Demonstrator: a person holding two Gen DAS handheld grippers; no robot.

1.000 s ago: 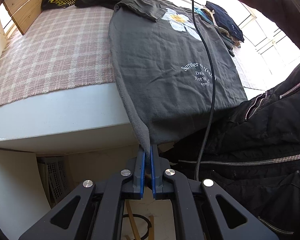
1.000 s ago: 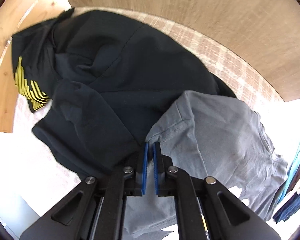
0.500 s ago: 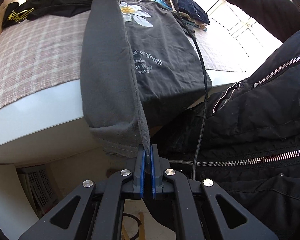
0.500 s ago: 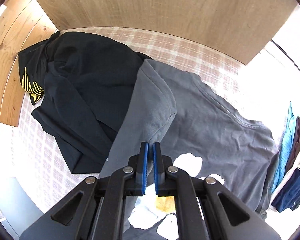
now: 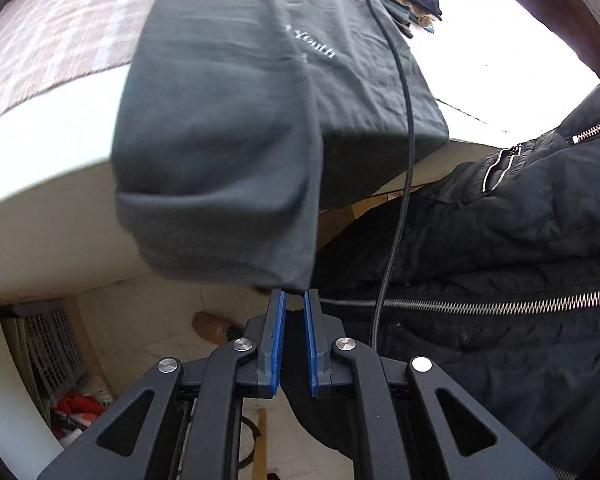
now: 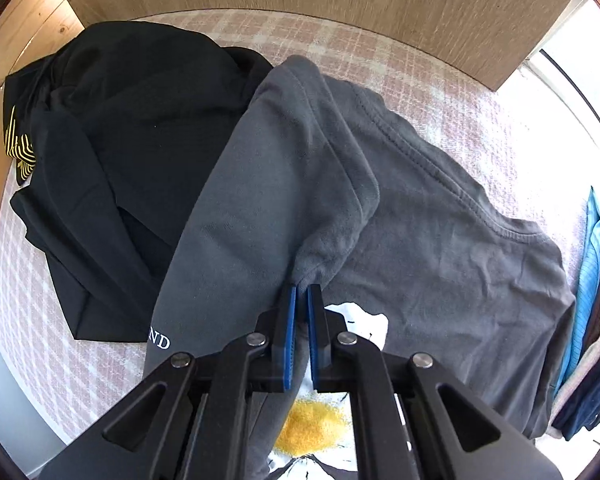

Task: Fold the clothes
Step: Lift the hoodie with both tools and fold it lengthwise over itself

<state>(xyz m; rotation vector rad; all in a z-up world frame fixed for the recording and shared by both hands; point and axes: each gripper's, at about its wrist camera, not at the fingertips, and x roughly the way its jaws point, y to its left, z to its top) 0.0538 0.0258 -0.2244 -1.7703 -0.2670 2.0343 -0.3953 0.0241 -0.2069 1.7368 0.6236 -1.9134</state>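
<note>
A pink plaid cloth (image 6: 440,92) covers the bed, and on it lies the grey T-shirt (image 6: 440,248), one side folded over its printed front, its lower part draped over the bed edge (image 5: 60,168). A black garment (image 6: 112,152) with yellow print lies just beside it on the left, partly under the folded flap. A stack of folded clothes (image 6: 592,320) sits at the right. The right gripper (image 6: 302,294) pinches the grey sleeve's edge. The left gripper (image 5: 295,300) is slightly parted just below the hanging hem, gripping nothing.
</note>
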